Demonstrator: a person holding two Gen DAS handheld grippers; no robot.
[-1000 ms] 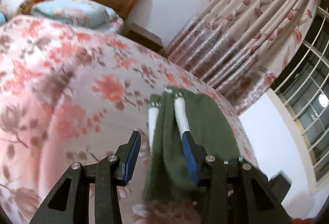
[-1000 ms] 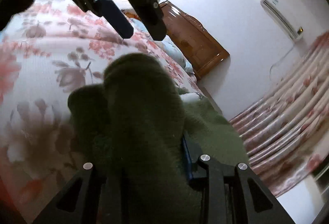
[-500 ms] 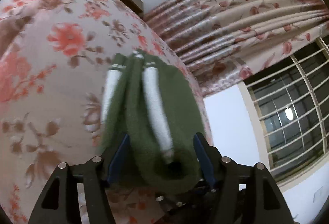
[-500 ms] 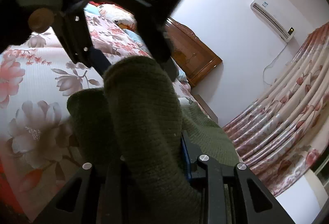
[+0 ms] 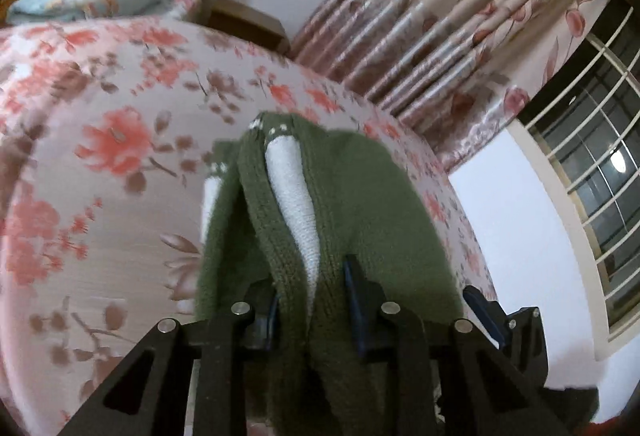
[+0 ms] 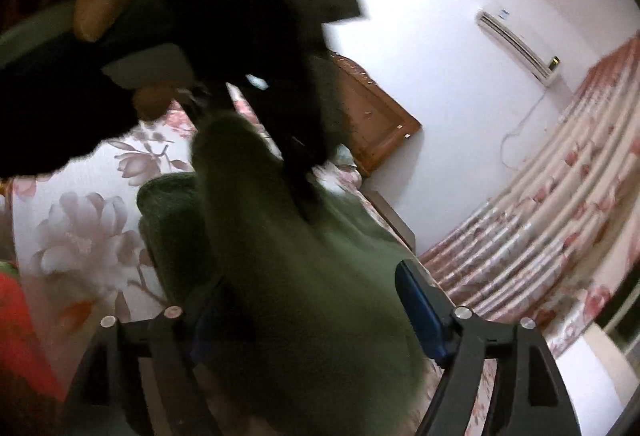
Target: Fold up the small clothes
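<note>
Bedroom, flowered bedspread underfoot of everything, striped floral curtain and barred window behind.

Left gripper pinching a bunched ridge of the green knit garment, blue pads pressed into the wool on both sides, white stripe running forward from the pinch. Rest of the knit draped ahead onto the bed, far hem touching the spread.

Right gripper spread wide, blue pad standing clear of the cloth on one side, other finger buried behind the green heap; no grip there by the look of it. Dark blur of the other tool looming just above.

Mid-fold, most likely: one edge carried over, right side let go. Next up, probably: lay the pinched fold flat on the body of the knit, line up the edges, release, then press smooth.
</note>
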